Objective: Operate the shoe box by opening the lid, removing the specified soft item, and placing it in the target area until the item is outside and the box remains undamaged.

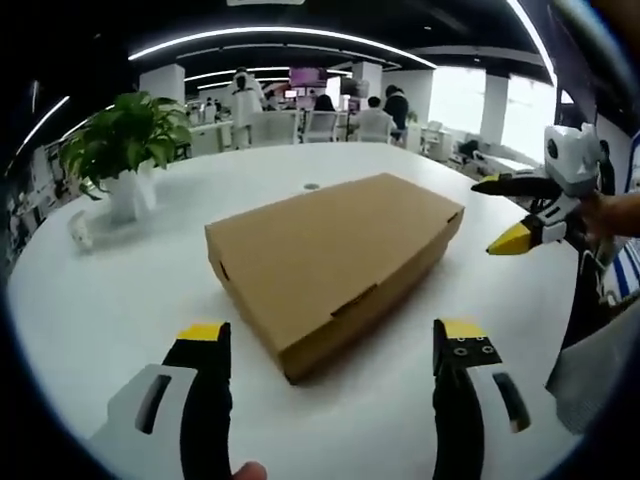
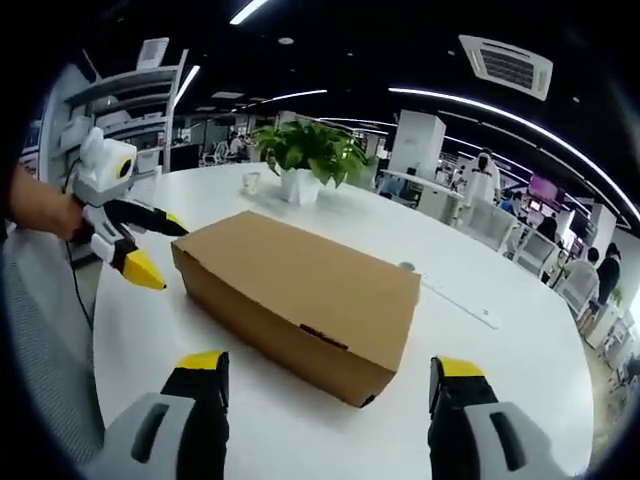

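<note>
A brown cardboard shoe box (image 1: pixel 330 255) lies flat on the round white table (image 1: pixel 120 300) with its lid down. In the left gripper view my left gripper (image 1: pixel 332 332) stands open just short of the box's near corner, nothing between its yellow-tipped jaws. The right gripper (image 1: pixel 505 215) comes in from the right, open, beside the box's far right end. In the right gripper view the box (image 2: pixel 300 295) lies ahead of my open right gripper (image 2: pixel 330 365), and the left gripper (image 2: pixel 155 248) hangs open at the box's left end, held by a hand.
A potted green plant (image 1: pixel 120 150) in a white pot stands at the table's far left, seen also as the plant (image 2: pixel 305 155) behind the box. A small white cup (image 2: pixel 250 183) sits near it. Office chairs and people are beyond the table.
</note>
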